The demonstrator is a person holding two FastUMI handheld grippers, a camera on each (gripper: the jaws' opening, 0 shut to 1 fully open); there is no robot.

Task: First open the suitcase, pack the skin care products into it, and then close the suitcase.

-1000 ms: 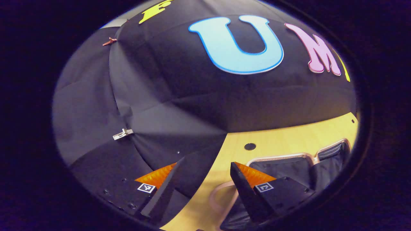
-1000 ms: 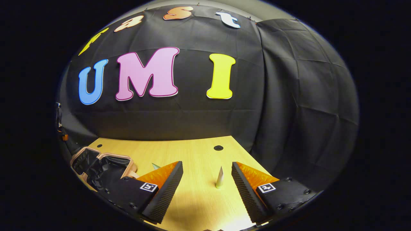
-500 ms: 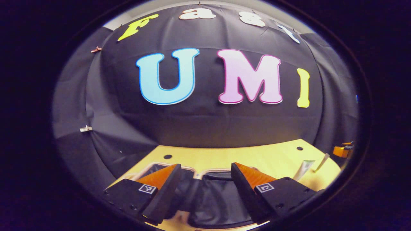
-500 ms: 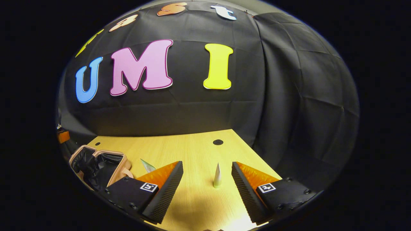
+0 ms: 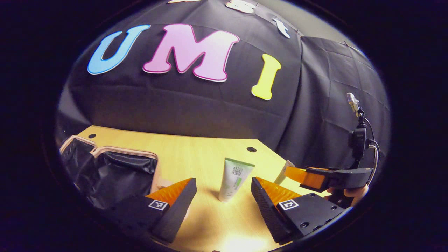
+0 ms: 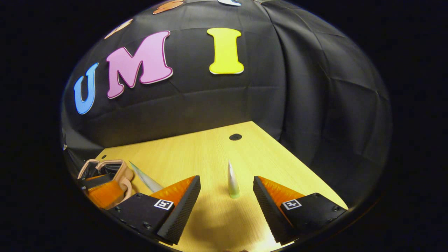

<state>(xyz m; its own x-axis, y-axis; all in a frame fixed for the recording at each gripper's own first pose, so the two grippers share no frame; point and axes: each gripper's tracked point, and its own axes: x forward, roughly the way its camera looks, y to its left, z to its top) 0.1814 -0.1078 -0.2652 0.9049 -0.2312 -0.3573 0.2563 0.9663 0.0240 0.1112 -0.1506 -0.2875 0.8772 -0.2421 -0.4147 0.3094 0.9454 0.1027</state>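
Two tubes [image 5: 232, 178] stand upright on the worktop [image 6: 196, 157]; both grippers' jaws released, suitcase [image 5: 115, 171] open near the left edge.

Two tubes stand on the table [image 5: 196, 150]: one [image 5: 232, 178] and another [image 5: 284, 171]; one open suitcase [image 5: 115, 171]; two grippers, left [image 5: 224, 203] and right [image 6: 226, 201]

The open pink-rimmed, black-lined suitcase [image 5: 105, 168] is cut off at the left edge. Right of it, the second white tube [image 5: 284, 171] stands half hidden behind the right tongs [image 5: 292, 174]; its label is unreadable.
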